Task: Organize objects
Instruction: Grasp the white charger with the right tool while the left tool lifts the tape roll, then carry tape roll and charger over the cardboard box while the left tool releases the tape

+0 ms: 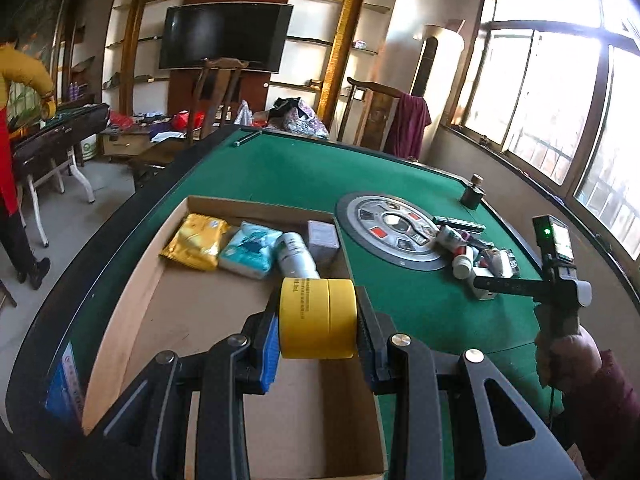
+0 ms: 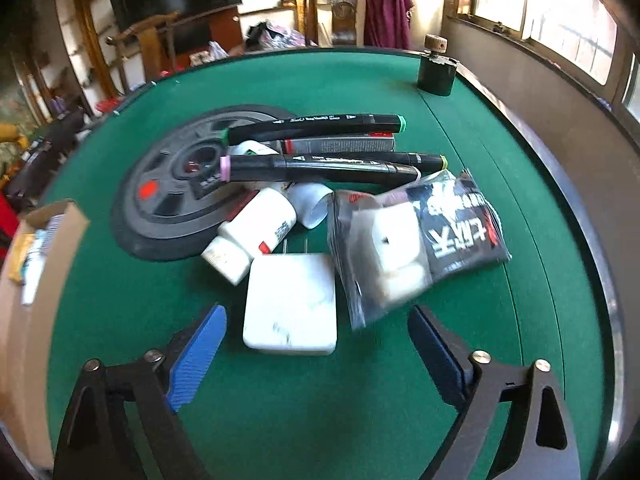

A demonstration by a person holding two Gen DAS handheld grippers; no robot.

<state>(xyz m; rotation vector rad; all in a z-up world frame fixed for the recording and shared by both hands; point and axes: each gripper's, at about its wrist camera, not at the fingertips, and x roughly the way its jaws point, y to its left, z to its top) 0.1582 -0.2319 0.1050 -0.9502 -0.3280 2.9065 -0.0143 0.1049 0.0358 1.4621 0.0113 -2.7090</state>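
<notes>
My left gripper (image 1: 318,320) is shut on a yellow tape roll (image 1: 318,316), held above the open cardboard box (image 1: 132,280). Inside the box lie a gold packet (image 1: 196,246), a teal tissue pack (image 1: 250,254), a white bottle (image 1: 296,254) and a small grey box (image 1: 322,238). My right gripper (image 2: 316,344) stands open over the green table, its pads either side of a white charger block (image 2: 290,304). Just beyond lie a white bottle (image 2: 252,236), a black-and-clear bag of white items (image 2: 412,248) and several black markers (image 2: 320,160).
A round grey hub (image 2: 172,196) sits in the middle of the green felt table (image 2: 360,400). A dark jar with a wooden knob (image 2: 436,68) stands near the far rim. The box wall (image 2: 36,280) is at the left. A person in yellow stands far left (image 1: 16,120).
</notes>
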